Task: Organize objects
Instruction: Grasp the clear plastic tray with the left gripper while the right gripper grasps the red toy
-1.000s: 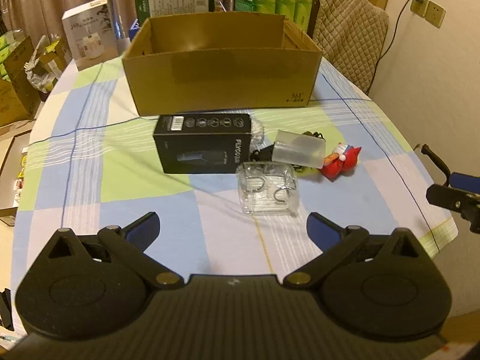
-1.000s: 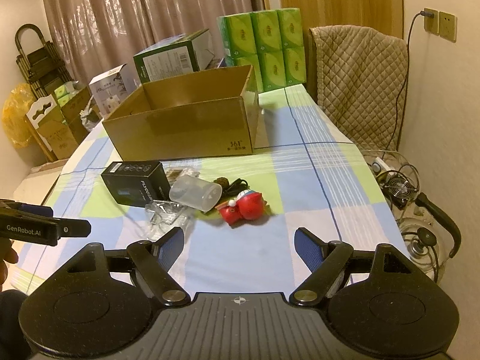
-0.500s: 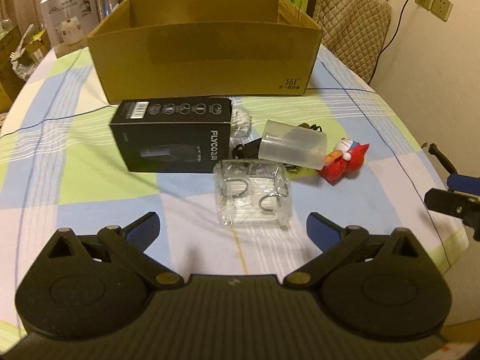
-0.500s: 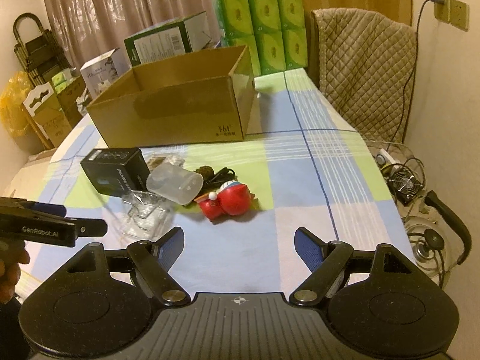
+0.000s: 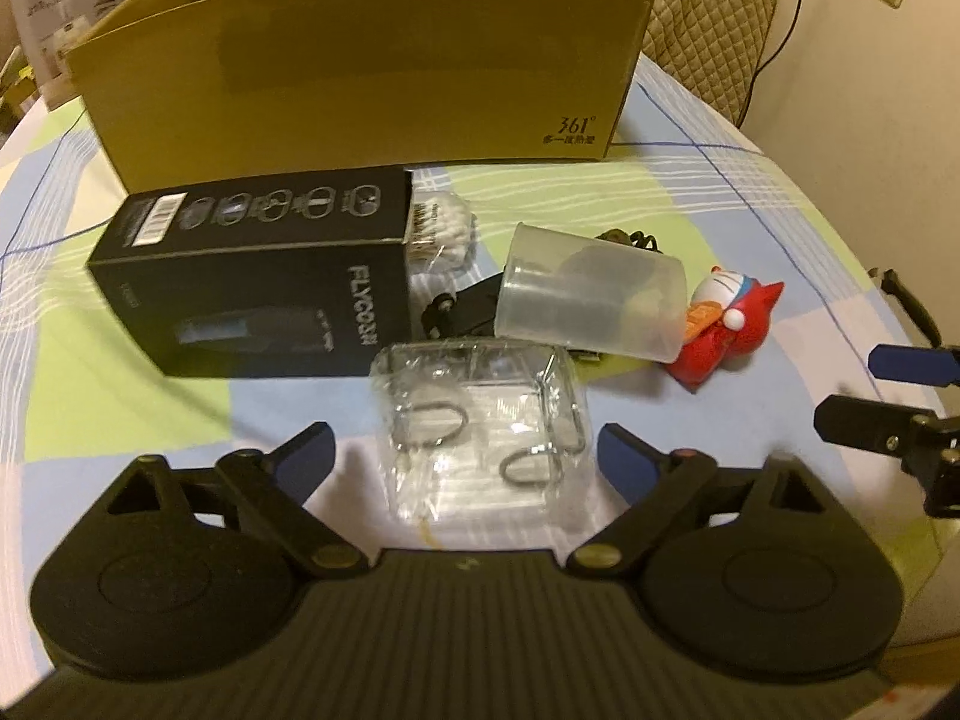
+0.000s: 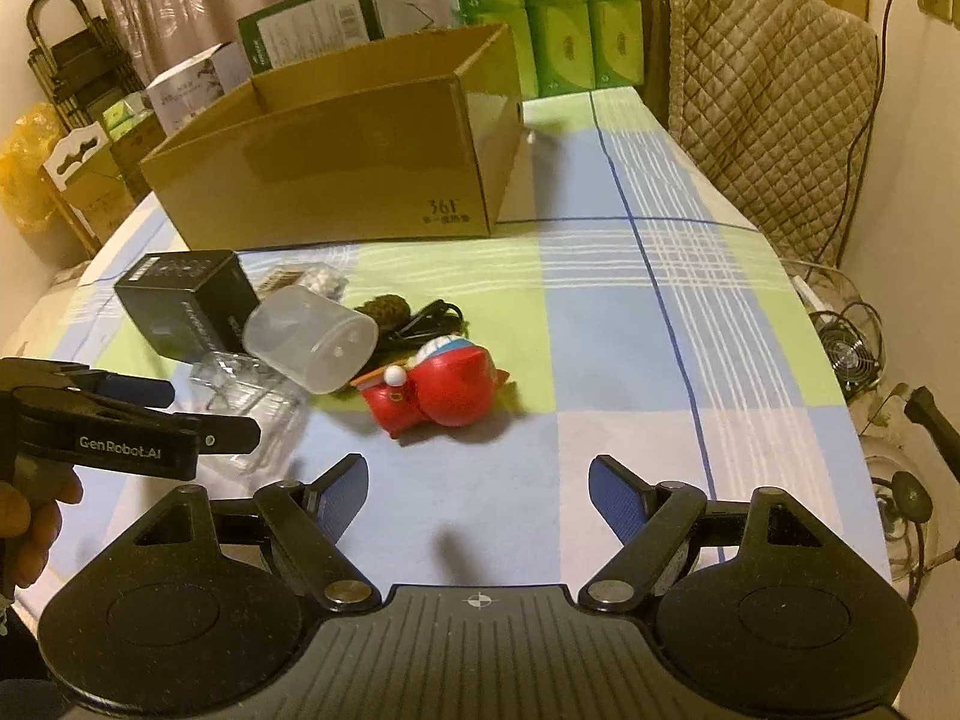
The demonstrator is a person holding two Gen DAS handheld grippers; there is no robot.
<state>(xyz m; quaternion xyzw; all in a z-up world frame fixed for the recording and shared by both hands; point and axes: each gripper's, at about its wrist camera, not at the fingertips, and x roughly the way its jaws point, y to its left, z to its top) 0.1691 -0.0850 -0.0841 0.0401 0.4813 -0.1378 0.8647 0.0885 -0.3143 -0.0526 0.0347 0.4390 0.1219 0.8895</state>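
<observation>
An open cardboard box (image 5: 360, 78) stands at the back of the table; it also shows in the right wrist view (image 6: 336, 162). In front lie a black FLYCO box (image 5: 258, 276), a clear plastic pack of metal hooks (image 5: 480, 432), a translucent cup on its side (image 5: 591, 306), a red toy figure (image 5: 729, 324) (image 6: 444, 390), a bag of cotton swabs (image 5: 441, 228) and a black cable (image 6: 420, 318). My left gripper (image 5: 465, 456) is open, its fingers either side of the clear pack. My right gripper (image 6: 477, 492) is open and empty, just short of the red toy.
A checked cloth (image 6: 630, 312) covers the table. A quilted chair (image 6: 774, 108) stands at the far right. Green tissue packs (image 6: 540, 6) and other cartons (image 6: 312, 30) stand behind the box. A fan (image 6: 852, 354) lies on the floor to the right.
My left gripper has moved forward and down, so the clear pack now sits between its open fingers. My right gripper has moved forward toward the red toy. Both stay open.
</observation>
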